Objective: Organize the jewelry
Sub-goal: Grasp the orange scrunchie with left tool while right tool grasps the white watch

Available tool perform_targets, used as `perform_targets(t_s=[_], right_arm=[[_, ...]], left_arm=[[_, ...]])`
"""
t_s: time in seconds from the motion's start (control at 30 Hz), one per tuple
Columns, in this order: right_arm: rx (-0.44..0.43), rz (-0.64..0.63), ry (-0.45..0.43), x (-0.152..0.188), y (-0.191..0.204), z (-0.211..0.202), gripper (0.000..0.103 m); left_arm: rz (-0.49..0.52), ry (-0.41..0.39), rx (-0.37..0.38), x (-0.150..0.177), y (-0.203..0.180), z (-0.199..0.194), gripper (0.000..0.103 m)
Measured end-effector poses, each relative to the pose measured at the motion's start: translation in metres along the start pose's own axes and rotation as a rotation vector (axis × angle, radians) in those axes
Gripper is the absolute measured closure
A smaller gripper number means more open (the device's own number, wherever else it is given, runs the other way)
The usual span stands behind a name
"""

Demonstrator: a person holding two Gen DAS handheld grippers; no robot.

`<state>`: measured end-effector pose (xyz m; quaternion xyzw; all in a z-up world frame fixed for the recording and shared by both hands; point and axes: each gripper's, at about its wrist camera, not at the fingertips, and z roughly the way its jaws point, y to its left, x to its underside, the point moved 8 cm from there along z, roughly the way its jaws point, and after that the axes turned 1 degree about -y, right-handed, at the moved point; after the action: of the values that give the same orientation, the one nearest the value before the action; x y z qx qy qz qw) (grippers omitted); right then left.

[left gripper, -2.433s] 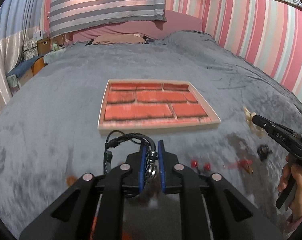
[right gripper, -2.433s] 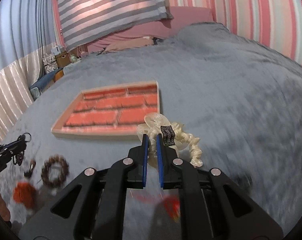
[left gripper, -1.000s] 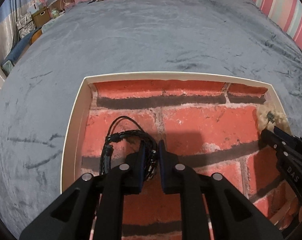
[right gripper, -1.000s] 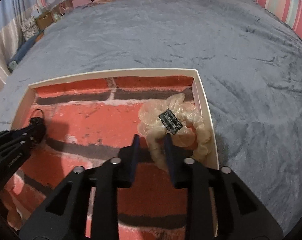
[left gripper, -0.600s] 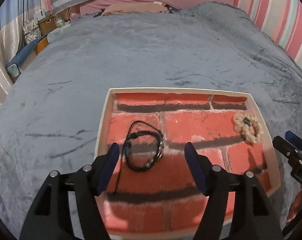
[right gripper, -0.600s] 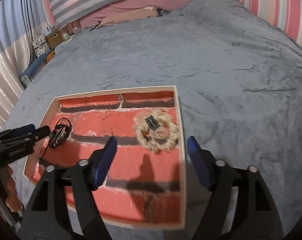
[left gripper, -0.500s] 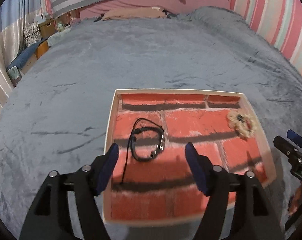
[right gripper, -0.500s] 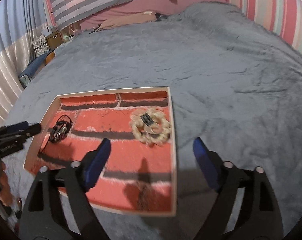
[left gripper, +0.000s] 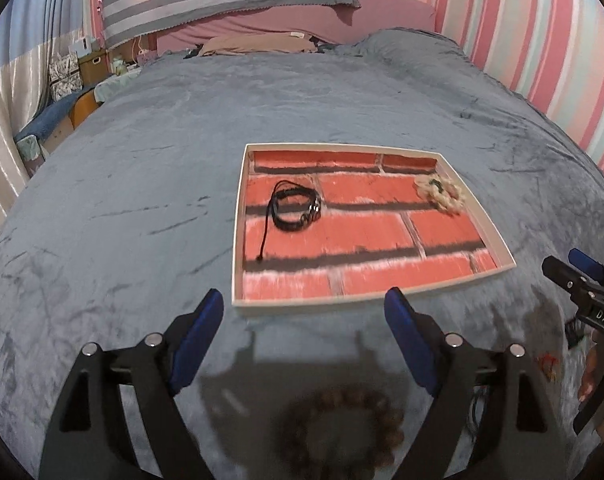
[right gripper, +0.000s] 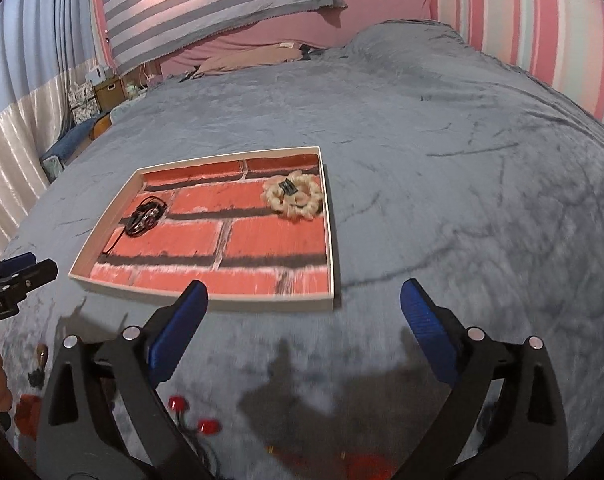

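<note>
The black cord bracelet (left gripper: 294, 210) lay at about ten o'clock in the brick-patterned tray (left gripper: 238, 240) and the cream scrunchie (right gripper: 293, 197) at about two o'clock, well apart, likely so neither tangled. Both the left gripper (left gripper: 303, 334) and the right gripper (right gripper: 302, 322) hung short of the tray's six-o'clock edge, fingers widening with nothing between them, probably freed for the brown bead bracelet (left gripper: 341, 432) and red pieces (right gripper: 194, 416) on the grey plush bed (right gripper: 461, 184). Pink striped walls (right gripper: 521, 20) rose at twelve o'clock.

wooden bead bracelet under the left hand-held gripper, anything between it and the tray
Nothing visible. The wooden bead bracelet lies on the grey blanket just below the left hand-held gripper, whose jaws are opening with nothing between them. Only bare blanket separates it from the tray.
</note>
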<state>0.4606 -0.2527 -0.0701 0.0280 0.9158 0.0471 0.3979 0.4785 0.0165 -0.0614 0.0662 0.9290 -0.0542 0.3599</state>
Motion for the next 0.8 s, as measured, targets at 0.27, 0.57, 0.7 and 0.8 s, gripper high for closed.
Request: perform_targets(t_s=[0.27, 0.57, 0.7, 0.8], right_arm=[[0.044, 0.012, -0.079, 0.04, -0.004, -0.057, 0.008], [0.057, 0.019, -0.129, 0.089, 0.0, -0.105, 0.008], [0.058, 0.008, -0.133, 0.116, 0.006, -0.116, 0.008], [0.064, -0.016, -0.136, 0.133, 0.013, -0.121, 0.008]], left_arm=[[0.022, -0.06, -0.012, 0.048, 0.001, -0.048, 0.02], [-0.002, -0.101, -0.052, 0.095, 0.011, -0.092, 0.016], [-0.019, -0.115, -0.067, 0.113, 0.012, -0.103, 0.016], [-0.031, -0.126, -0.074, 0.127, 0.01, -0.11, 0.016]])
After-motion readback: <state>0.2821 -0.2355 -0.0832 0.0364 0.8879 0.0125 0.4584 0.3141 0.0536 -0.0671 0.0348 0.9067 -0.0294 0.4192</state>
